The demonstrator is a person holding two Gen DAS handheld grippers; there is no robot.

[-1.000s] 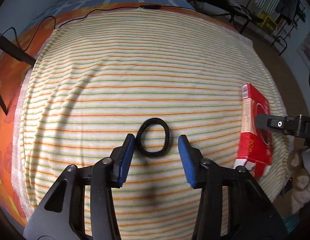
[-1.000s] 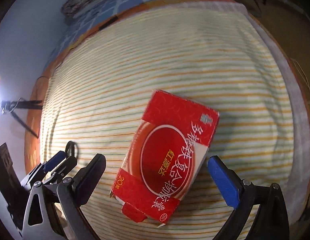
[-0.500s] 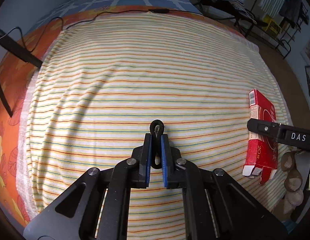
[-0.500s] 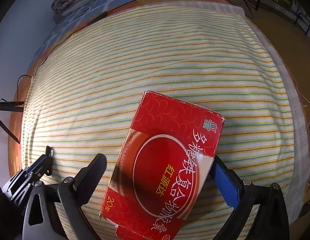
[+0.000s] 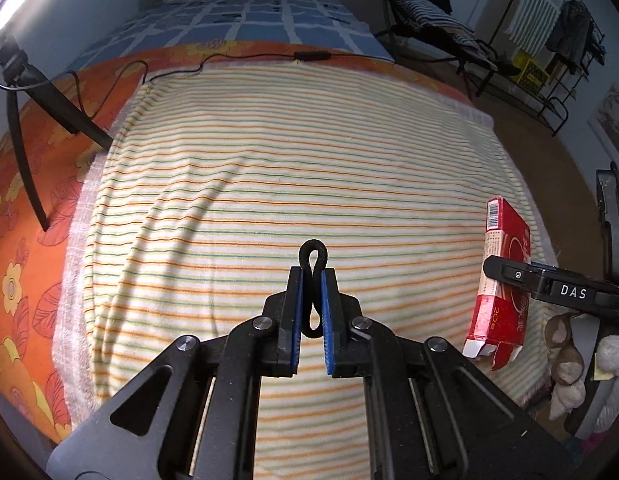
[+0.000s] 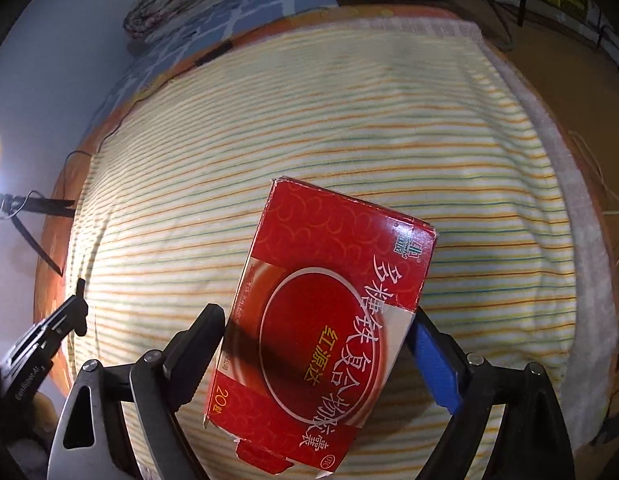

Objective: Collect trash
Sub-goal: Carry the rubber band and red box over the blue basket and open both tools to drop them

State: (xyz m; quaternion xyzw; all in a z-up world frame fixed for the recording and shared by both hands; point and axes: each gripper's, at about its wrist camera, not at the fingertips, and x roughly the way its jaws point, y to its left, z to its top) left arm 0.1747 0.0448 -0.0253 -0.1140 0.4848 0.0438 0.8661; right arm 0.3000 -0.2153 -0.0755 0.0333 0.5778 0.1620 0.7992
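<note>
Pickup step, both items in hand. Left gripper clenched on black ring, off striped blanket. Right gripper grasped red carton. Next: carrying to bin, not visible.

My left gripper is matt black plastic with smooth blue pads, and it pinches a black hair tie whose matt surface looks like rubbery fabric. My right gripper (same black plastic, steel pins glinting at the joints) clamps a red carton of glossy printed cardboard, torn white at its flap. Below lies a striped blanket, soft napped cloth, over an orange floral sheet of smoother fabric.
</note>
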